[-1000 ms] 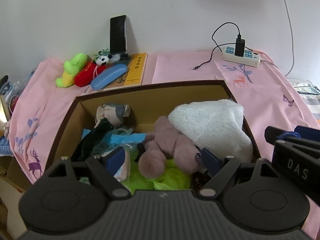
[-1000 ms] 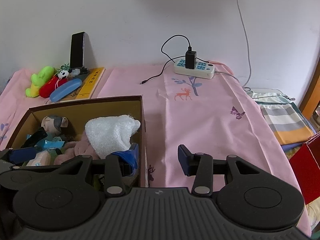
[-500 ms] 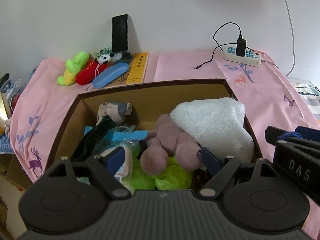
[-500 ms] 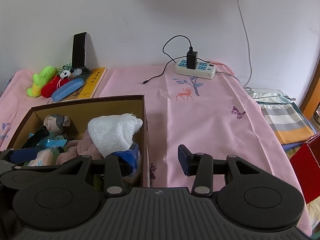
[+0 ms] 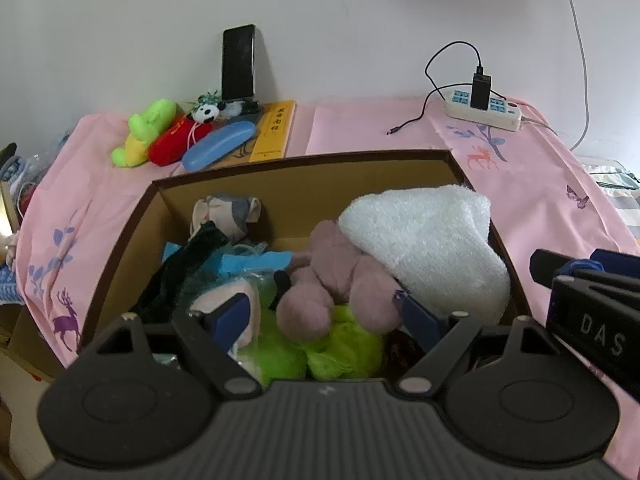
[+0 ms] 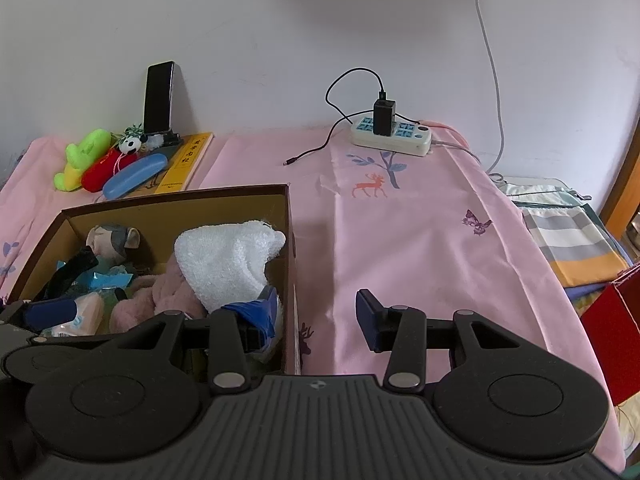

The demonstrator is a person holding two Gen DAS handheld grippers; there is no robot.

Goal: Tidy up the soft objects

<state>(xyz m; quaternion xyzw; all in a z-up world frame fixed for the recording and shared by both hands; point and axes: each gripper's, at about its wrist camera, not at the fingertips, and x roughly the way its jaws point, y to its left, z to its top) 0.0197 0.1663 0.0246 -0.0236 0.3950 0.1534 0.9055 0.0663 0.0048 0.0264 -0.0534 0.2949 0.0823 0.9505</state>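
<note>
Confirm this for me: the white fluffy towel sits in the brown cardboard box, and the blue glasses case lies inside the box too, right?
Not quite. The white fluffy towel does sit in the brown cardboard box, but the blue glasses case lies outside it, on the pink cloth beside the red plush toy near the wall. The left wrist view shows this clearly.

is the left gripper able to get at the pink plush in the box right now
Probably yes: the left gripper hangs open right above the pink plush, which lies on top of the pile in the box; only the white towel overlaps its far side.

white towel in cardboard box
</note>
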